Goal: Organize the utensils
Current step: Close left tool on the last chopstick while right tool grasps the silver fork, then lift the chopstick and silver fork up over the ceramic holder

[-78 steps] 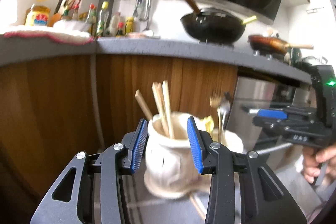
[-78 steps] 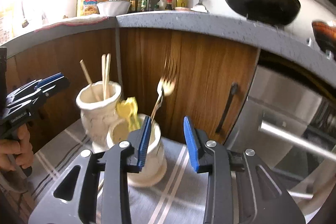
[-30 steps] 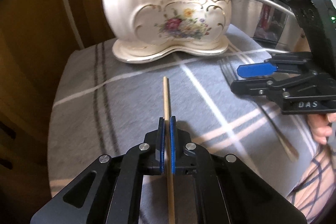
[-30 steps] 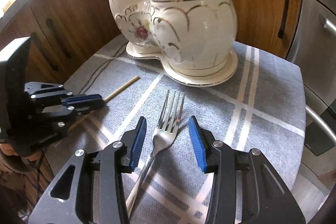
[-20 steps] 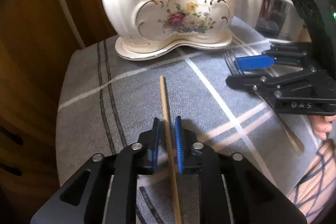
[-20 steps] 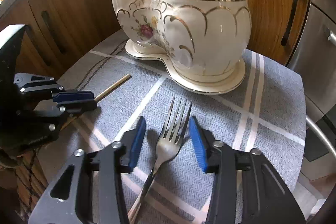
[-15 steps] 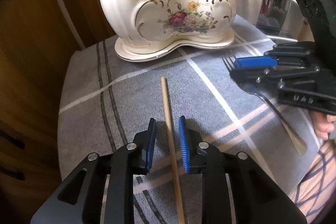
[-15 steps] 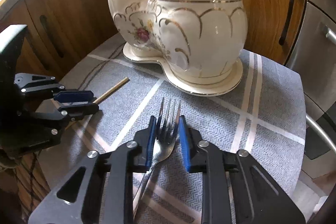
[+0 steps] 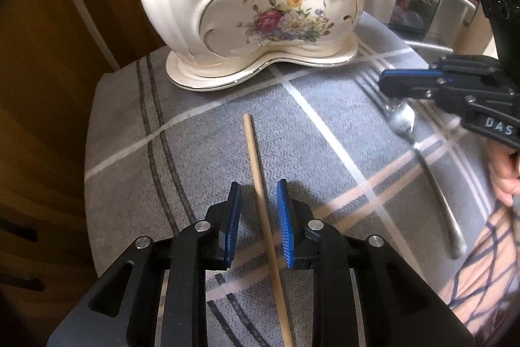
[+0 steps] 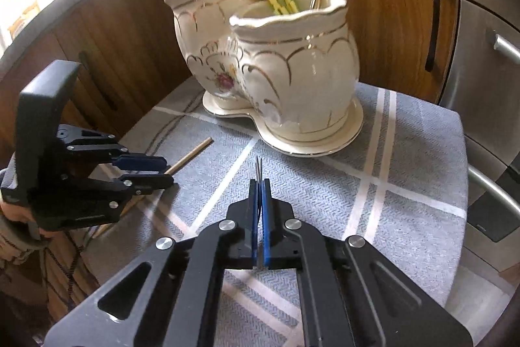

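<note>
On the grey checked cloth (image 9: 325,106) before the china holder (image 9: 253,5), the right gripper (image 10: 259,184) is clamped on the thin, slippery metal fork (image 9: 422,152) near its tines, while the left gripper (image 9: 258,204) stands apart astride the light, stiff chopstick (image 9: 256,178), best pinched mid-length

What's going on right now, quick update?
Right gripper shut on fork. Left gripper open around chopstick on cloth. Holder ahead, path clear.
</note>
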`<state>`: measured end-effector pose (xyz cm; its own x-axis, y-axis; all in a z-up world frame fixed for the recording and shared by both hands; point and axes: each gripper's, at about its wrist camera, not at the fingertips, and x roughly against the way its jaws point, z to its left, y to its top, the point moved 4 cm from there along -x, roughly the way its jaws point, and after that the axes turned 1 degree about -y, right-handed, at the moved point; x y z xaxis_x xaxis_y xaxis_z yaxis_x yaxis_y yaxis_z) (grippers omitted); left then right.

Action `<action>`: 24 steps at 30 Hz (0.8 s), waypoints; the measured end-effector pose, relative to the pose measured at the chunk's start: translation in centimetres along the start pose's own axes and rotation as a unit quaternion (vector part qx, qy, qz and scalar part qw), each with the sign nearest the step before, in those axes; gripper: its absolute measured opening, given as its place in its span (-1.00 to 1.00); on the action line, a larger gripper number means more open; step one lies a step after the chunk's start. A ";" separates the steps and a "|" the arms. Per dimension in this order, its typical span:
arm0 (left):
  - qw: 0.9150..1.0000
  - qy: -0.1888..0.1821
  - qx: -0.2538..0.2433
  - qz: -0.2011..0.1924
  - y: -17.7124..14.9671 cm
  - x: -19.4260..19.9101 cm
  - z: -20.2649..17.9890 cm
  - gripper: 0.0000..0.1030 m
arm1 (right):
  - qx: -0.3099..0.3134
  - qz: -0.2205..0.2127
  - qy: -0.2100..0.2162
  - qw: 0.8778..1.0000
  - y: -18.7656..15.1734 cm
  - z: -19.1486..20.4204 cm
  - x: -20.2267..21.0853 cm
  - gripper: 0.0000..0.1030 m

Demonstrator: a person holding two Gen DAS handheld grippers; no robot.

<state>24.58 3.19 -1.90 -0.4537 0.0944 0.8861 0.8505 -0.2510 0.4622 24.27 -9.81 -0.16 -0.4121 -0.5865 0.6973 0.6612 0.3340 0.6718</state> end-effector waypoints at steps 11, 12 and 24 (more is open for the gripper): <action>0.999 -0.017 0.011 0.033 0.6 -0.4 0.9 -0.91 | -0.004 -0.019 0.007 1.000 0.0 -0.4 1.8 -0.97; 0.999 -0.020 0.017 0.029 0.4 -0.3 1.0 -0.91 | -0.005 -0.021 0.008 1.000 0.0 -0.5 2.1 -0.97; 0.992 -0.039 0.054 -0.108 -0.2 5.4 1.8 -0.91 | 0.018 -0.082 -0.020 0.996 1.9 0.2 5.3 -0.97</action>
<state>22.46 5.51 2.87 -0.6102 0.2111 0.7636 0.7608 -0.1129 0.6391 23.21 -12.13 4.81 -0.5387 -0.6054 0.5859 0.5597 0.2627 0.7860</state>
